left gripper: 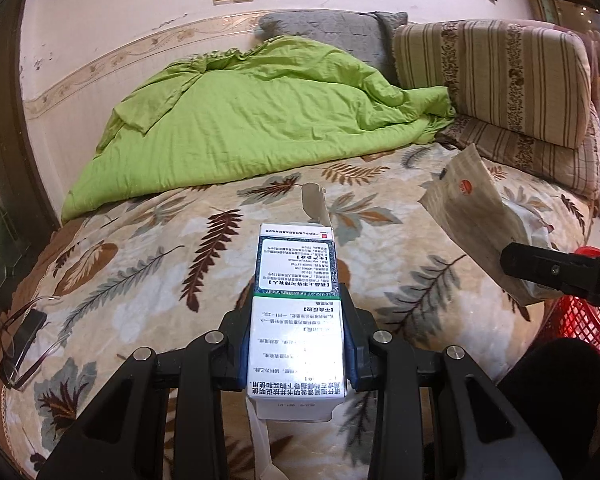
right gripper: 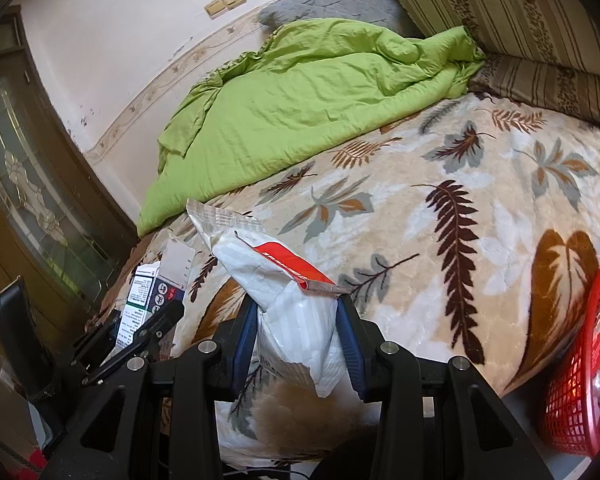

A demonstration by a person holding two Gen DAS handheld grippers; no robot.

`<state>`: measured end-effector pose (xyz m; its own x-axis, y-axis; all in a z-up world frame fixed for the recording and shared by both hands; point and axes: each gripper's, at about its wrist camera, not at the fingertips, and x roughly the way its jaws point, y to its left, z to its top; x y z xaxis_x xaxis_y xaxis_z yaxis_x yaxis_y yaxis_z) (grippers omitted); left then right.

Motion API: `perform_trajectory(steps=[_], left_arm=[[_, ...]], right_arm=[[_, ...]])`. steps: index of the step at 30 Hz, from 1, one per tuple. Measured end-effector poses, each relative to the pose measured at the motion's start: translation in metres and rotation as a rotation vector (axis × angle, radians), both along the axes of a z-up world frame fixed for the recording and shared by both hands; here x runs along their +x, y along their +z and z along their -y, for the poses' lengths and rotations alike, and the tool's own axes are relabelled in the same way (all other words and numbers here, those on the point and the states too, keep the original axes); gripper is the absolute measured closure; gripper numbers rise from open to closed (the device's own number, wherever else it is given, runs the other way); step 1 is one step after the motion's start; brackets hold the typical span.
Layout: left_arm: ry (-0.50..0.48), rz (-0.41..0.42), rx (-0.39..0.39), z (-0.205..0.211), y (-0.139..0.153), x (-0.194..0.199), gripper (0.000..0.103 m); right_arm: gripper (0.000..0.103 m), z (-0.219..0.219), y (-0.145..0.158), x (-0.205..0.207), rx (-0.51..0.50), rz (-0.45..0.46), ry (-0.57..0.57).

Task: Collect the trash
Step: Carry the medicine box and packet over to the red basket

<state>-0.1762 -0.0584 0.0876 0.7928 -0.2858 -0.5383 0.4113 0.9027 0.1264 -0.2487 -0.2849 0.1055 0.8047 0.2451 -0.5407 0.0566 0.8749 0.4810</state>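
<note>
Since both pieces are already picked up, this looks like the carry step imo. Left gripper point(left gripper: 298, 344) is clamped on the medicine box point(left gripper: 296, 316), right gripper point(right gripper: 298, 344) is squeezed on the crumpled wrapper point(right gripper: 288, 280), both held above the bed point(right gripper: 440, 240). Next: swing right, over the red basket point(right gripper: 580, 380) beside the bed, then let go.

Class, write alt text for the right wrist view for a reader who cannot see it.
The right gripper clamps a crumpled white plastic packet with a red stripe above a cream leaf-patterned bedspread. A red plastic mesh basket sits at right, and the left gripper holds a white printed carton at left.
</note>
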Motion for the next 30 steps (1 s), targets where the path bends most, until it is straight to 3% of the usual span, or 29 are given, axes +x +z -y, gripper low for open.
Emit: perform_trajectory(steps=[10,17,22,30], left_arm=[[-0.075,0.004,-0.008,0.024,0.012,-0.011,0.07],[-0.156,-0.023,-0.04,0.048,0.026,-0.016,0.07],[-0.246,-0.048,-0.08,0.073,0.041,-0.024,0.07],[-0.443,-0.168,-0.138,0.135,0.055,-0.035,0.07]], right_arm=[[0.06,0.038,0.006,-0.021,0.036,0.005,-0.096],[0.06,0.079,0.013,-0.05,0.007,-0.011,-0.193],[0.06,0.114,0.012,-0.085,-0.023,-0.052,-0.291],[0.06,0.182,0.01,-0.146,-0.009,-0.1,-0.503]])
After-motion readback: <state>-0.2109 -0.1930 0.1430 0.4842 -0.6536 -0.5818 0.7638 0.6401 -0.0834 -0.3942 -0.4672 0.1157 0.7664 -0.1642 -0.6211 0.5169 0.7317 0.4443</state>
